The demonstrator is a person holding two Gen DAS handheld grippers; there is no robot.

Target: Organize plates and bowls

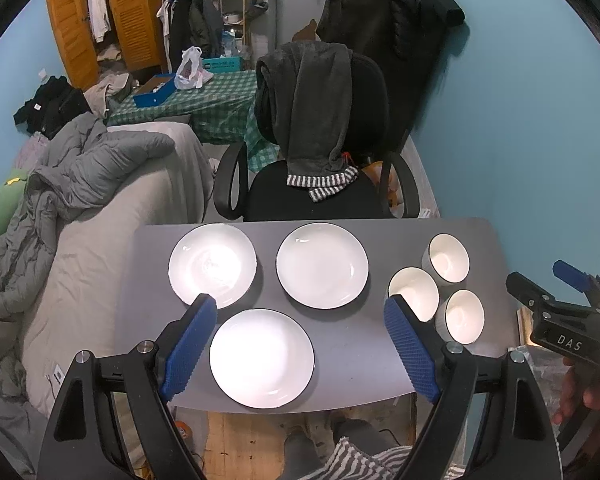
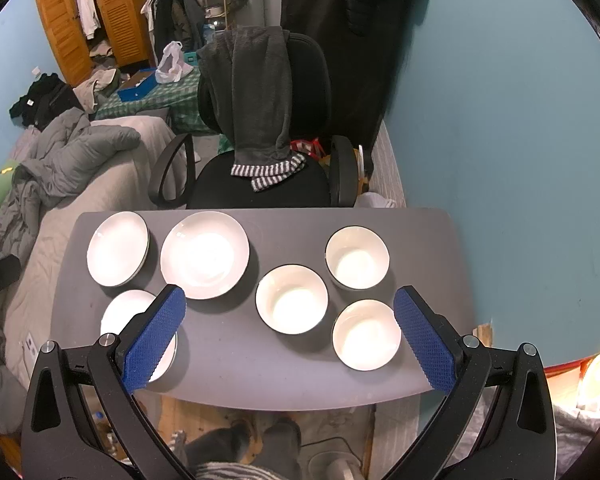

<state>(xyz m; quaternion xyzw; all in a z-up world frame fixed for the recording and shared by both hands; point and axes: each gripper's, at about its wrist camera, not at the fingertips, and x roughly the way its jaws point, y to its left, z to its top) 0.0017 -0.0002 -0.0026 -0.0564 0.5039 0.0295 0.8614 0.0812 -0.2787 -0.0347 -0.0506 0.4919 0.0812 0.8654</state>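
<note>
Three white plates with dark rims lie on a grey table (image 1: 340, 344): a far left plate (image 1: 212, 265), a far middle plate (image 1: 322, 265) and a near plate (image 1: 261, 358). Three white bowls stand at the right: a far bowl (image 1: 449, 258), a middle bowl (image 1: 414, 294) and a near bowl (image 1: 465, 316). My left gripper (image 1: 300, 312) is open and empty above the near plate. My right gripper (image 2: 290, 300) is open and empty above the middle bowl (image 2: 291, 299), with the far bowl (image 2: 357, 257) and near bowl (image 2: 366, 335) beside it. The right gripper also shows in the left wrist view (image 1: 556, 296).
A black office chair (image 1: 320, 184) draped with a dark garment stands behind the table. A bed with a grey duvet (image 1: 80, 184) lies to the left. A blue wall (image 1: 540, 140) is at the right. The table's near edge (image 2: 280, 402) overhangs a wooden floor.
</note>
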